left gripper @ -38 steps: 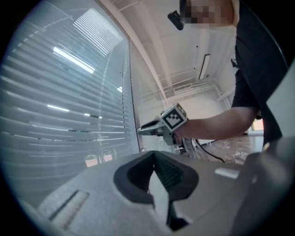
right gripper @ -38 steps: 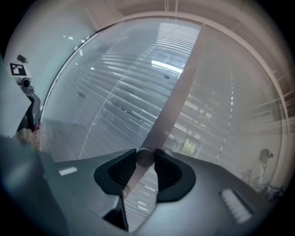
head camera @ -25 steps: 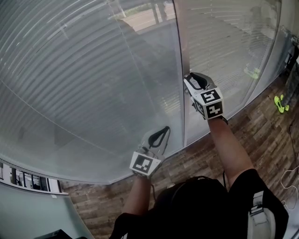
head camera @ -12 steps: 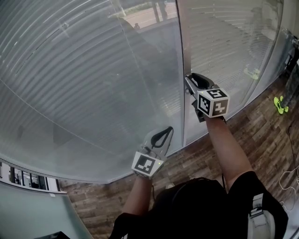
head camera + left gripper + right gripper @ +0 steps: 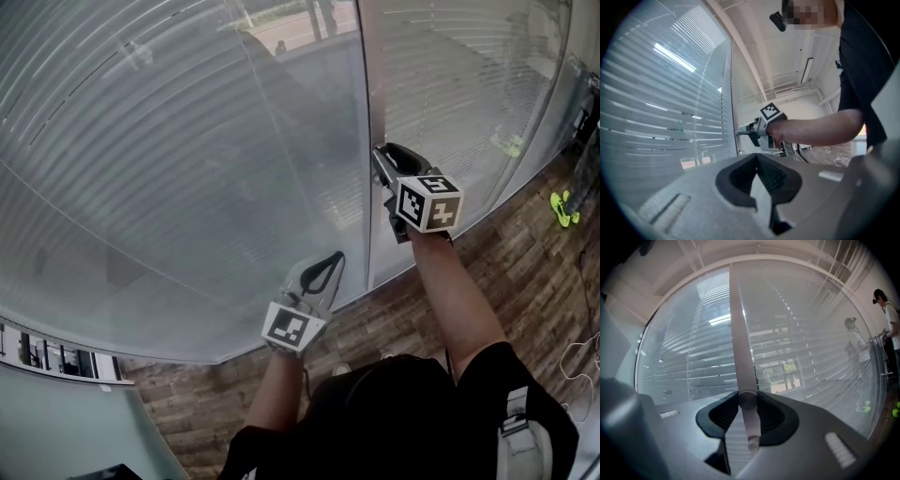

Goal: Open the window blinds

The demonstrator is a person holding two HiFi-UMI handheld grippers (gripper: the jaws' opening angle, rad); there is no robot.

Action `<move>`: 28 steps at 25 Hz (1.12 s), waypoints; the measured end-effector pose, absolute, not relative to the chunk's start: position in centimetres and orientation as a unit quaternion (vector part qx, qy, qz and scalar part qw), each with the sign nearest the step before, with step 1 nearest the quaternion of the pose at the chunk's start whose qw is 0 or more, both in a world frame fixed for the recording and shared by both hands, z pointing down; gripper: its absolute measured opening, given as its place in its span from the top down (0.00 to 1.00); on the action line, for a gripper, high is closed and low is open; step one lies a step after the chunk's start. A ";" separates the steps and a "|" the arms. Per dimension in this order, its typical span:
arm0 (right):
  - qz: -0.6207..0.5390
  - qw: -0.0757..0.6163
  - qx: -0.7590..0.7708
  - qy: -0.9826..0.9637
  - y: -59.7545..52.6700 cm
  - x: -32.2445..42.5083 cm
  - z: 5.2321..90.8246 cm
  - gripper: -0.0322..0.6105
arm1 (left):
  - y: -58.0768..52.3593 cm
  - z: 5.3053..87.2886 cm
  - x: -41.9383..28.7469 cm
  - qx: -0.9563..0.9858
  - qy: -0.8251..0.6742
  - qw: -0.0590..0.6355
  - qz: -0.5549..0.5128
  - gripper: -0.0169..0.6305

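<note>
Two grippers face the blinds [image 5: 169, 141] at twelve o'clock: the right gripper [image 5: 748, 401] pinches their wand [image 5: 740, 338], the left gripper [image 5: 757, 164] is pressed together, empty. Slats seem partly tilted; more twisting remains.

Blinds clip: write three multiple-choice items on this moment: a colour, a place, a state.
1. The wooden plank floor is: A white; B brown; C green.
2. The slim grey blind wand is: A lying on the floor; B hanging untouched; C between the right gripper's jaws.
3. The left gripper's jaws are: A together, empty; B wide apart; C on a cord.
Answers: B, brown planks in the head view; C, its jaws clamp the wand; A, the tips meet with nothing between.
</note>
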State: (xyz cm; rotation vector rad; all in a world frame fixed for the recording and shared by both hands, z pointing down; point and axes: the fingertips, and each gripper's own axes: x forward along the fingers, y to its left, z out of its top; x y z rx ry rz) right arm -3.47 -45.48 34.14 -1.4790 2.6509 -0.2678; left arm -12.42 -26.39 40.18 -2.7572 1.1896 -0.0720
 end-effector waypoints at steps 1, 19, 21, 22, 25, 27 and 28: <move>-0.087 0.046 -0.485 0.869 -45.5 -3.5 34.2 0.75 | -26.4 40.3 -12.4 -0.916 0.395 0.068 -0.024 0.97; 0.006 -0.020 -0.491 0.871 -44.8 -3.4 35.8 0.60 | -26.6 41.3 -12.5 -0.916 0.397 0.052 -0.029 0.97; 0.040 -0.043 -0.492 0.869 -44.8 -3.6 35.6 0.60 | -26.6 41.4 -12.5 -0.915 0.398 0.053 -0.029 0.97; 0.066 -0.061 -0.491 0.866 -44.7 -3.7 35.4 0.60 | -26.6 41.5 -12.6 -0.915 0.399 0.052 -0.029 0.97; 0.180 -0.145 -0.481 0.845 -44.3 -4.2 34.4 0.60 | -26.4 41.6 -12.6 -0.914 0.402 0.048 -0.029 0.97; 0.274 -0.212 -0.472 0.811 -44.0 -4.5 33.5 0.60 | -26.4 41.6 -12.8 -0.913 0.404 0.046 -0.030 0.97; 0.316 -0.239 -0.465 0.791 -43.9 -4.7 33.2 0.60 | -26.4 41.6 -13.0 -0.913 0.405 0.046 -0.030 0.97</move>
